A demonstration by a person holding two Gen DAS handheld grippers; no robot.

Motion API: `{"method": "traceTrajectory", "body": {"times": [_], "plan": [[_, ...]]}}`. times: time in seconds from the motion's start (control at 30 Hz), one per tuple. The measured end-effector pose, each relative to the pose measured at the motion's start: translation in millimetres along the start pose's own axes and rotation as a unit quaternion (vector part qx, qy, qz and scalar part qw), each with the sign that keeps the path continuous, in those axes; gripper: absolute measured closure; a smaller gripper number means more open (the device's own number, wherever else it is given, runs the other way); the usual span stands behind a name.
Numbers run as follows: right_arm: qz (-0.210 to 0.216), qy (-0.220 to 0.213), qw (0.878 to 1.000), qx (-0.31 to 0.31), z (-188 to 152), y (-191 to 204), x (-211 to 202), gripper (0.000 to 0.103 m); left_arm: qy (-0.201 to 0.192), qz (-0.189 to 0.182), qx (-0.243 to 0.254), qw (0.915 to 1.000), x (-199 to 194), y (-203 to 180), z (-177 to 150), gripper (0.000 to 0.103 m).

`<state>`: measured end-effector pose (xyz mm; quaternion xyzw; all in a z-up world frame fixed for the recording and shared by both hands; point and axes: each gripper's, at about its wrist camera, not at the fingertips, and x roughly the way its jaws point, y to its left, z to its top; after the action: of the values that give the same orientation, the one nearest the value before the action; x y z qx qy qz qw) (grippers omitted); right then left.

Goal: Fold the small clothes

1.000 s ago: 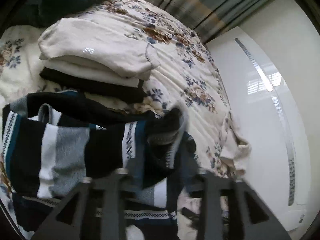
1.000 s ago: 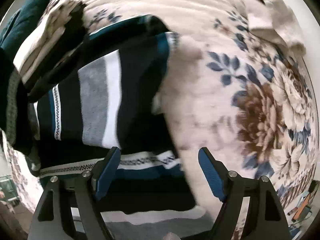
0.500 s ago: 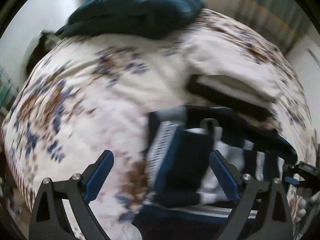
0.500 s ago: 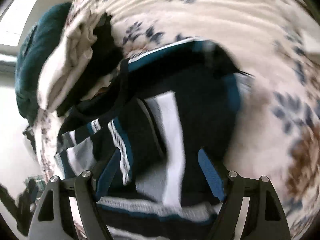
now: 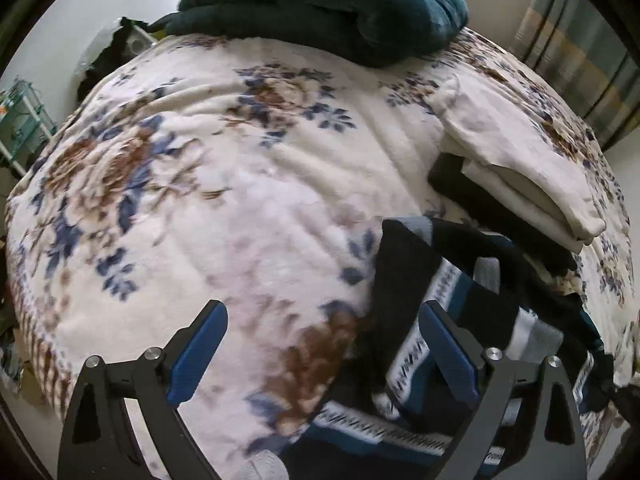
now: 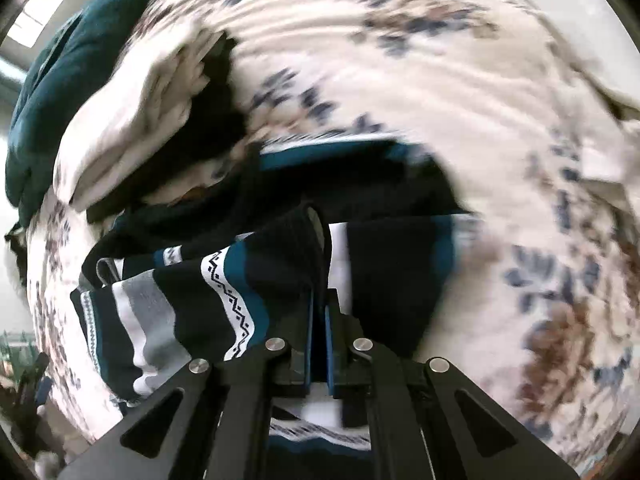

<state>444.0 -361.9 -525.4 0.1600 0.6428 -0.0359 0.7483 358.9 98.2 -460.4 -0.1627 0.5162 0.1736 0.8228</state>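
Note:
A striped sweater [image 5: 404, 264] in black, teal, grey and white lies bunched on the floral bedspread [image 5: 240, 184]. My left gripper [image 5: 323, 310] hangs open over the bedspread. Its right finger is over the sweater's left edge and nothing is held. In the right wrist view my right gripper [image 6: 319, 300] is shut on a raised fold of the sweater [image 6: 224, 288], with dark fabric pinched between the blue pads.
A stack of folded cream and black clothes [image 5: 516, 152] lies just behind the sweater, also in the right view as the stack [image 6: 132, 120]. A teal blanket [image 5: 320, 0] sits at the bed's head. A loose cream garment [image 6: 600, 152] lies at the right. A curtain [image 5: 580, 48] hangs beyond.
My left gripper let go of the sweater, opened wide and swung left to the sweater's left edge. My right gripper moved over the sweater and shut on a fold of it.

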Motion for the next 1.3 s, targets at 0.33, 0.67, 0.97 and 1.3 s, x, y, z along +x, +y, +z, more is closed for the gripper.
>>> {"method": "traceTrajectory", "body": {"times": [0.33,0.67,0.97,1.3], "plan": [[-0.056,0.028,0.997,0.05,-3.3,-66.6,15.7,0.098,0.037,-0.009,0.079,0.9962,66.4,-64.0,19.1,0.005],[-0.003,0.005,1.0,0.031,-18.6,-40.3,-21.1,0.053,0.052,-0.01,0.117,0.9917,51.0,-46.9,-13.8,0.005],[-0.065,0.124,0.99,0.018,-57.2,-37.3,60.9,0.053,0.094,0.006,0.11,0.9895,90.1,-29.4,-23.6,0.005],[-0.108,0.053,0.993,-0.019,-62.1,0.1,1.9,0.0,0.039,-0.026,0.15,0.9876,24.2,-61.5,-5.8,0.001]]}}
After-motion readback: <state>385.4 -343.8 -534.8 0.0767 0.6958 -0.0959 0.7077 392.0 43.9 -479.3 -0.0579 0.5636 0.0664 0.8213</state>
